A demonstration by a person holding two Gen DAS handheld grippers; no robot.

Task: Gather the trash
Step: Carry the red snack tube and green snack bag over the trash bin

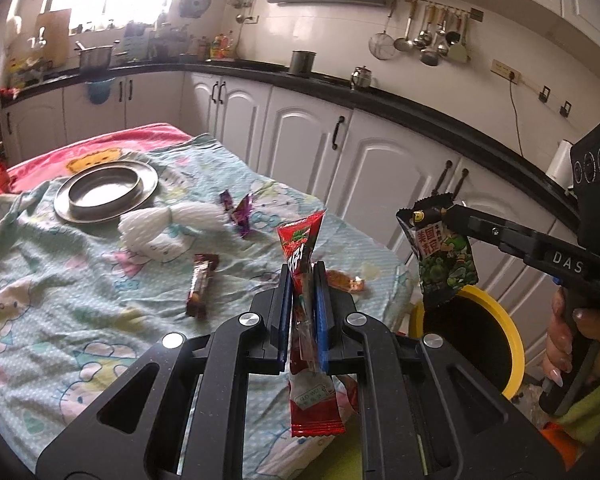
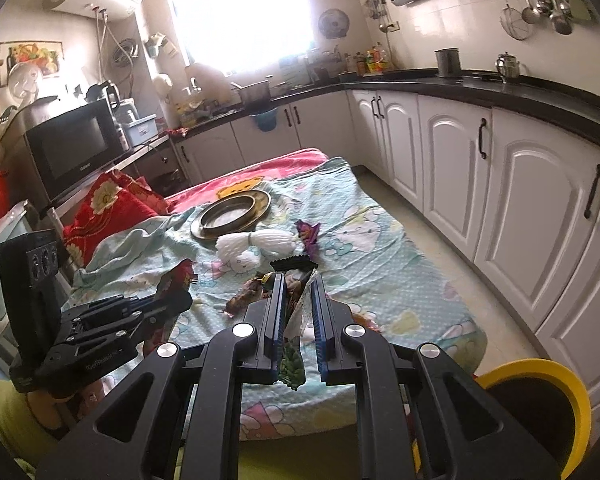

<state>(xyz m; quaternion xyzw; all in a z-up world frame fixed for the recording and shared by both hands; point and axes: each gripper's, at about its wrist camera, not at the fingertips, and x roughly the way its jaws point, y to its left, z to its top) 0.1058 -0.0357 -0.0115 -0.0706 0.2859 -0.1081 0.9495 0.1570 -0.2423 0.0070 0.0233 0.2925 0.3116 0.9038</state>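
A thin, light, crinkly red wrapper (image 1: pixel 300 264) is pinched mid-length in the closed left hand-held gripper (image 1: pixel 304 280), a green wrapper (image 1: pixel 446 256) is clamped at its top edge in the right hand-held gripper (image 1: pixel 452 216) above the yellow-rimmed bin (image 1: pixel 508 320), and further wrappers (image 1: pixel 202 290) are left beyond on the sheet-covered tabletop (image 1: pixel 80 300).

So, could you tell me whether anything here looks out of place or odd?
Yes: snack wrappers litter the cartoon bedsheet: a brown bar wrapper, a purple wrapper and white foam netting beside a metal plate. The sheet itself lies rumpled.
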